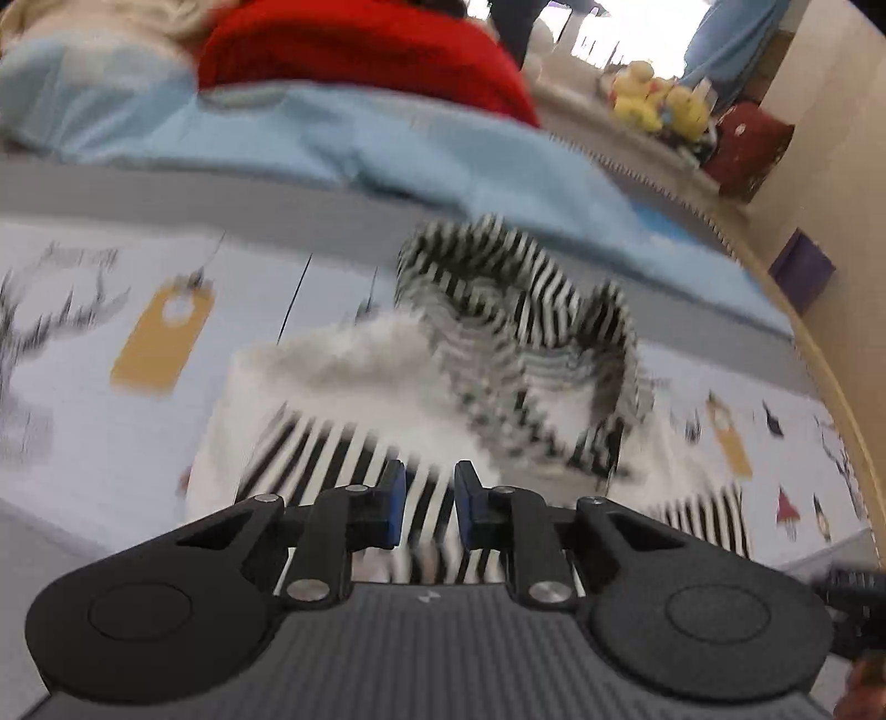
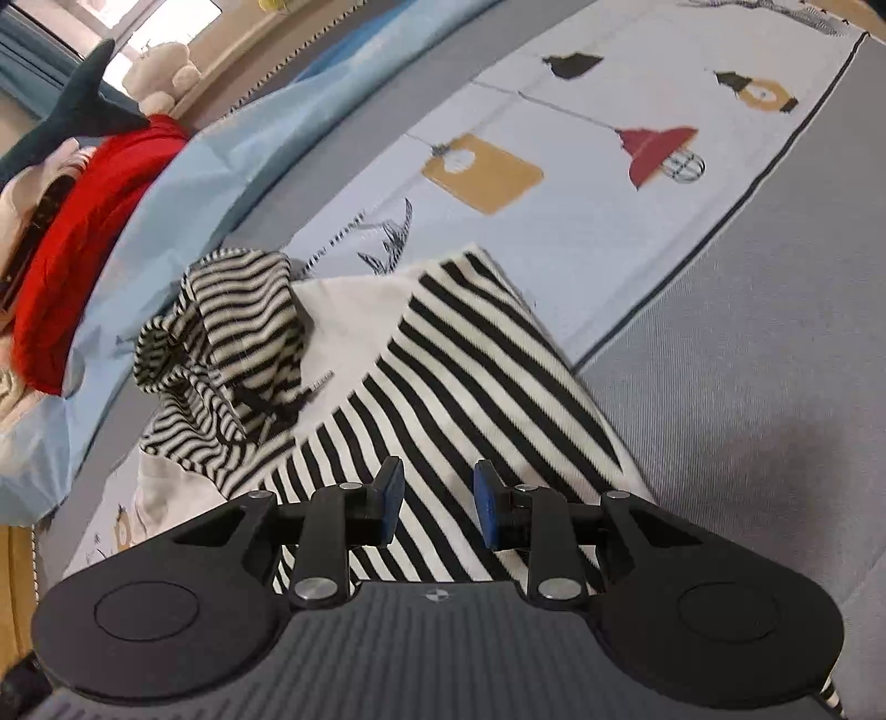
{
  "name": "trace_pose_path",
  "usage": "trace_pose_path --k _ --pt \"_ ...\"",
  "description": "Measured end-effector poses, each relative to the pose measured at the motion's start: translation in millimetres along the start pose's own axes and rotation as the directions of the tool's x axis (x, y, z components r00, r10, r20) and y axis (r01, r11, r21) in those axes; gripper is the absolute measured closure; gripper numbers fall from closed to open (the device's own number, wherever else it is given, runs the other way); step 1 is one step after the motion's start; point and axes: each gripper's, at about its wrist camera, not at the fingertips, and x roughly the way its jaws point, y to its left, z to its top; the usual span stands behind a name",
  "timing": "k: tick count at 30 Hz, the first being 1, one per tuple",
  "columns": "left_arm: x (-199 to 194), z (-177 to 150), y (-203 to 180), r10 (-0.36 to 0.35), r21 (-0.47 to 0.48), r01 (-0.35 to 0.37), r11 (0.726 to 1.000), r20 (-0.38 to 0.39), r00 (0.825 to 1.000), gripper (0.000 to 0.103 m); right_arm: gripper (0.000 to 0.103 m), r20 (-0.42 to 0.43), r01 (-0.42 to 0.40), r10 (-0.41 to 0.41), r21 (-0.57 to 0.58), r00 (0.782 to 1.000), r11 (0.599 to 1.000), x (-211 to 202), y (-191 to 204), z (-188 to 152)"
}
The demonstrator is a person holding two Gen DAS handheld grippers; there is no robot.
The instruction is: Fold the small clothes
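Note:
A small black-and-white striped garment with a white panel (image 1: pixel 354 387) lies on a printed blanket (image 1: pixel 94 387); its striped hood (image 1: pixel 526 310) is bunched up at the far end. My left gripper (image 1: pixel 429 490) is open just above the striped near part, nothing between its fingers. In the right wrist view the same garment (image 2: pixel 443 365) lies flat with the hood (image 2: pixel 232 315) crumpled to the left. My right gripper (image 2: pixel 437 490) is open over the striped body, holding nothing.
A light blue sheet (image 1: pixel 332 144) and a red garment (image 1: pixel 354 50) lie beyond the blanket. Yellow plush toys (image 1: pixel 659 99) sit at the back right. In the right wrist view, grey fabric (image 2: pixel 747 332) lies right of the garment, and a shark plush (image 2: pixel 77 116) far left.

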Motion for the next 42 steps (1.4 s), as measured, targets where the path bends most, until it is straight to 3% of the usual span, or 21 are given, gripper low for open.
trace_pose_path --k 5,9,10,11,16,18,20,23,26,31,34,36,38,40,42 --pt "41.4 61.4 -30.3 -0.053 -0.013 0.054 0.998 0.072 0.996 0.082 0.082 0.033 -0.042 0.042 -0.010 0.999 0.999 -10.0 4.3 6.5" --pt "98.7 100.7 -43.2 -0.105 -0.123 0.111 0.986 0.052 0.993 0.074 0.082 0.022 -0.063 0.062 0.017 0.998 0.998 -9.6 3.6 11.2" --pt "113.9 107.9 -45.4 -0.126 -0.150 0.130 0.980 0.039 0.991 0.063 0.081 0.015 -0.069 0.068 0.025 0.998 0.997 -8.6 3.2 12.3" --pt "131.2 114.7 -47.2 -0.129 -0.180 0.132 0.975 0.025 0.991 0.058 0.081 0.009 -0.075 0.075 0.031 0.997 0.997 -7.7 3.1 13.0" --pt "189.1 133.0 -51.9 -0.132 -0.295 0.130 0.947 0.014 0.991 0.058 0.081 -0.012 -0.082 0.083 0.036 0.997 0.996 -4.0 1.1 16.2" --pt "203.2 136.1 -54.3 -0.107 -0.291 0.104 0.951 0.008 0.994 0.062 0.081 -0.012 -0.075 0.076 0.054 0.997 0.996 -3.0 -3.1 18.8" --pt "215.4 137.6 -55.7 -0.085 -0.268 0.078 0.960 -0.014 0.996 0.096 0.081 -0.013 -0.073 0.074 0.063 0.997 0.995 -2.1 -6.4 21.4" --pt "217.0 137.0 -55.0 -0.075 -0.236 0.068 0.969 -0.023 0.997 0.098 0.081 -0.012 -0.071 0.072 0.063 0.997 0.996 -1.8 -9.9 23.4" --pt "185.2 128.8 -55.5 -0.123 -0.207 0.126 0.970 0.029 0.992 0.099 0.081 -0.011 -0.061 0.062 0.074 0.998 0.995 -2.5 -14.8 25.5" --pt "70.1 74.8 -57.8 -0.242 -0.090 0.253 0.963 0.118 0.963 0.099 0.081 0.012 -0.071 0.070 0.078 0.997 0.994 -7.1 -12.6 27.7" --pt "-4.6 7.2 -49.7 -0.291 -0.041 0.296 0.954 0.098 0.952 0.099 0.081 0.023 -0.071 0.070 0.077 0.997 0.995 -9.3 -10.5 26.5" --pt "-41.0 -49.2 -38.1 -0.305 -0.054 0.306 0.951 0.024 0.952 0.099 0.081 0.026 -0.076 0.074 0.076 0.997 0.994 -10.9 -8.4 24.8" --pt "-61.0 -105.8 -29.8 -0.286 -0.054 0.281 0.958 -0.123 0.950 0.097 0.081 0.032 -0.081 0.079 0.064 0.996 0.995 -12.1 -4.6 23.2" --pt "-66.7 -153.4 -23.1 -0.182 -0.008 0.190 0.982 -0.332 0.926 0.096 0.081 0.036 -0.086 0.084 0.049 0.996 0.995 -13.0 -0.9 21.0" --pt "-73.1 -169.1 -11.6 -0.105 0.007 0.117 0.993 -0.383 0.918 0.096 0.080 0.033 -0.095 0.093 0.045 0.995 0.994 -12.8 1.5 18.5"
